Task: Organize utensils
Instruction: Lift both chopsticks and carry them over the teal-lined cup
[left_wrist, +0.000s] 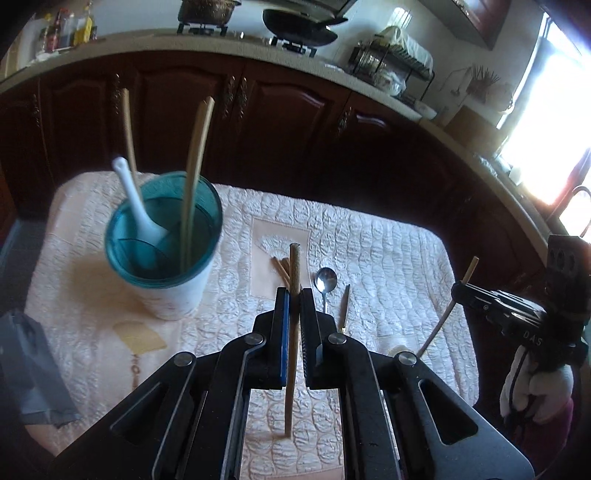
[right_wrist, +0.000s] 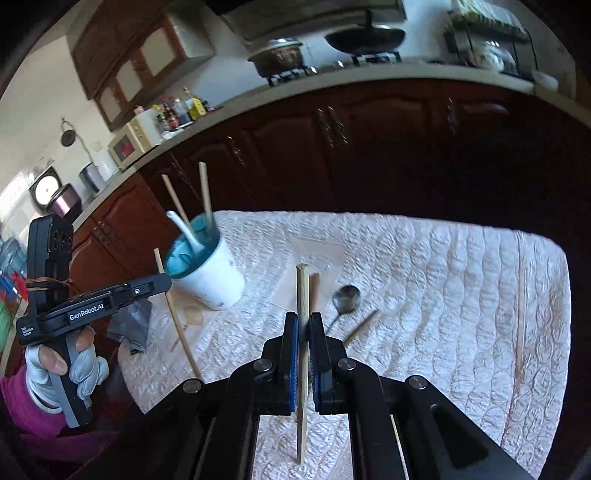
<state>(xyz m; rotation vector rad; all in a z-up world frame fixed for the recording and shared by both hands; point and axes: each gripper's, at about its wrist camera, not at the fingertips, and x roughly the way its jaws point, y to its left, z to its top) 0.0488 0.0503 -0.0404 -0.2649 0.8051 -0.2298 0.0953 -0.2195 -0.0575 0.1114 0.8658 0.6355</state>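
Left gripper (left_wrist: 294, 295): clamped tight on a brown chopstick (left_wrist: 293, 332), stick standing upright between the jaws, up off the cloth.
Right gripper (right_wrist: 304, 321): pinching a pale chopstick (right_wrist: 303, 295) the same way, upright and lifted.
Cup (left_wrist: 166, 243): white with a teal rim, sitting on the quilted tablecloth (left_wrist: 388, 258), holding a white spoon (left_wrist: 136, 206) and two chopsticks (left_wrist: 194, 177) leaning inside.
Still on the cloth: a metal spoon (left_wrist: 325, 280), a few more chopsticks (left_wrist: 282, 267) beside it.
Hands: white gloves, left hand (right_wrist: 70, 369) wrapped round its handle.
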